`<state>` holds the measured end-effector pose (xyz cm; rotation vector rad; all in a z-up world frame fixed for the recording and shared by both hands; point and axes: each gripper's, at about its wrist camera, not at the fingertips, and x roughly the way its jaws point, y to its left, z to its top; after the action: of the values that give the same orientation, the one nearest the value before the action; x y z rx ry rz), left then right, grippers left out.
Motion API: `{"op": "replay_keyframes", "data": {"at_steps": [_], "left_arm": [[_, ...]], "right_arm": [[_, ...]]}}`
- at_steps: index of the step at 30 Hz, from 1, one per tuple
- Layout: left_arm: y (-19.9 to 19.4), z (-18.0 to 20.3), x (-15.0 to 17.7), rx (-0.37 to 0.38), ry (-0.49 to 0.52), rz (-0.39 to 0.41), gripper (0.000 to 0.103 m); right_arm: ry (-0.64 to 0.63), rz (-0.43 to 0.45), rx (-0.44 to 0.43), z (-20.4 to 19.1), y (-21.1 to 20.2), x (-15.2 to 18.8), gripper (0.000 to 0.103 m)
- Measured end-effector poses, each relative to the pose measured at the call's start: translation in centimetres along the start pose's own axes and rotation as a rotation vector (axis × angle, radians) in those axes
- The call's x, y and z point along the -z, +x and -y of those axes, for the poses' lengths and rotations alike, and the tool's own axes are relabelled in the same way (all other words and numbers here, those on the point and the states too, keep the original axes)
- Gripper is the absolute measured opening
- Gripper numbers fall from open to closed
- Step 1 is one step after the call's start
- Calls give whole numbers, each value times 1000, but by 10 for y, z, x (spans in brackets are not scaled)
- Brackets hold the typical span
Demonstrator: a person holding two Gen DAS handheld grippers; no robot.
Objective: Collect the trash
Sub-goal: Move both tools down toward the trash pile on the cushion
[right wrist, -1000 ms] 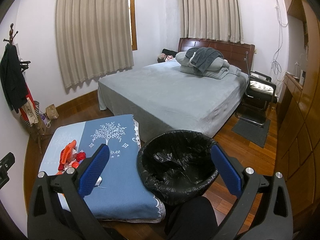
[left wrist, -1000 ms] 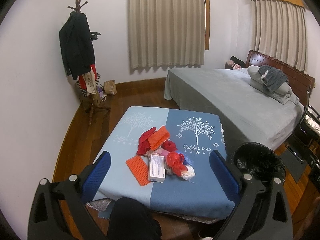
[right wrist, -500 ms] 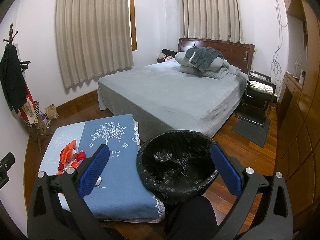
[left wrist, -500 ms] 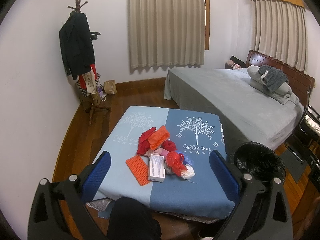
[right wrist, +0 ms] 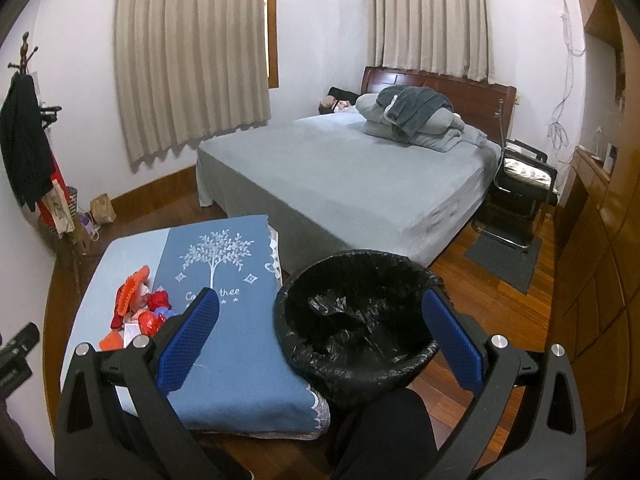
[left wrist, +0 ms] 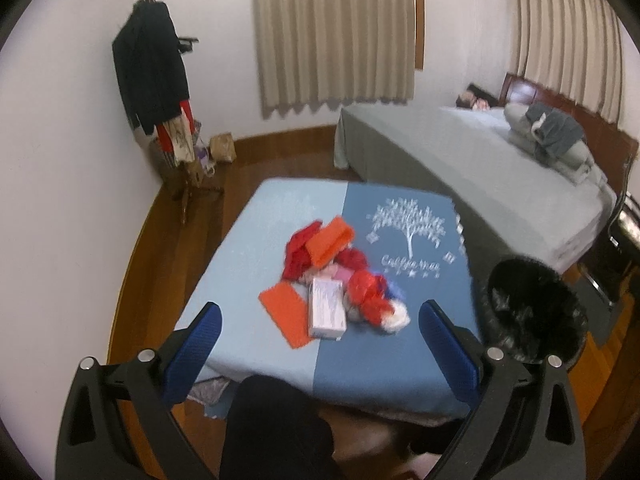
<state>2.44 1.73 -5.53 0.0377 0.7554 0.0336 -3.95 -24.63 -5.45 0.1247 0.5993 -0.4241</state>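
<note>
A pile of trash lies on a low table covered with a blue cloth: orange foam nets, red wrappers, a white flat box and crumpled plastic. The pile also shows in the right wrist view. A bin lined with a black bag stands on the floor to the table's right. My left gripper is open and empty, above the table's near edge, short of the pile. My right gripper is open and empty above the bin.
A large bed with grey cover stands behind the table and bin. A coat stand with dark jacket is at the left wall. A black chair and wooden cabinets are at the right. Wooden floor surrounds the table.
The left wrist view has shifted and blurred slightly, the pile now a little closer and lower. The right gripper has barely moved. Both stay open.
</note>
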Motion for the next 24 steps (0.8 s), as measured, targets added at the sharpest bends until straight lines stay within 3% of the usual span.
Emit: {"op": "replay_keyframes", "data": {"at_steps": [12, 15, 17, 18, 24], "left_arm": [[76, -33, 16, -48, -35, -157, 97], [86, -42, 16, -59, -39, -171, 97], [88, -47, 14, -68, -41, -167, 97], [91, -50, 13, -68, -43, -164, 97], [106, -64, 11, -61, -45, -127, 97]], "right_arm": [[-107, -120, -113, -49, 49, 0, 98], [-141, -152, -160, -68, 66, 3, 93], [-163, -176, -191, -84, 78, 6, 79], [-171, -192, -214, -92, 85, 9, 77], [-218, -223, -315, -139, 122, 27, 72]]}}
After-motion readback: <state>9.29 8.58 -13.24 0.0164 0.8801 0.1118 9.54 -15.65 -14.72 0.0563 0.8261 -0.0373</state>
